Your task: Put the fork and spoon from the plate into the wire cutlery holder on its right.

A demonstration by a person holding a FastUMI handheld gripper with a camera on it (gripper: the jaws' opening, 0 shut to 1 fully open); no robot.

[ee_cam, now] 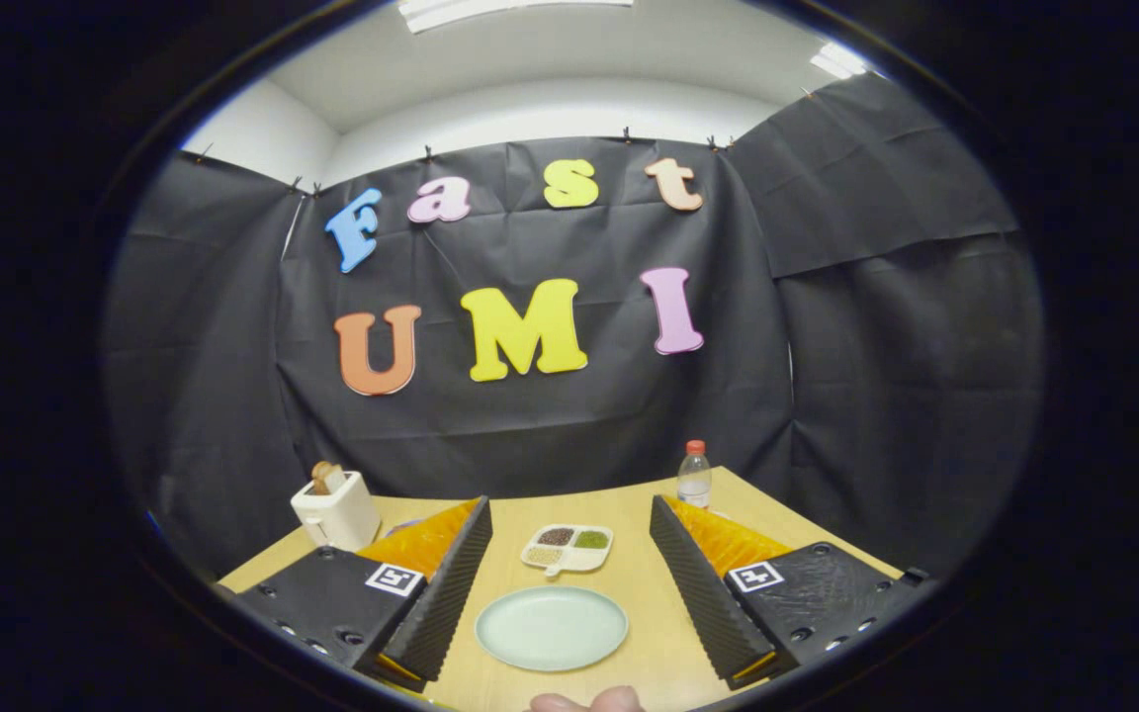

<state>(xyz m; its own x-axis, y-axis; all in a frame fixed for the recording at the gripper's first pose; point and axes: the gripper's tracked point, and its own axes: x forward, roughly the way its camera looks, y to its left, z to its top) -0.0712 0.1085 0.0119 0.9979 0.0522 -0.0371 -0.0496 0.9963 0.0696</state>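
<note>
The gripper (569, 583) hangs above the wooden table (649, 653) with its jaws released and spread wide, grasping nothing. Between the fingers lies the pale green plate (551, 627), its rim apart from both. Just beyond it sits a small divided dish (568, 547). A toaster (336, 509) stands at the far left edge, a water bottle (694, 475) at the far right edge. Fingertips (586, 701) show at the near edge.

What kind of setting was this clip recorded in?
Likely a staged recording booth, not a real kitchen: black cloth hangs pinned as walls around a wooden table set with a toaster, a water bottle, a divided snack dish and a plate. The gripper has its jaws open above the plate.
</note>
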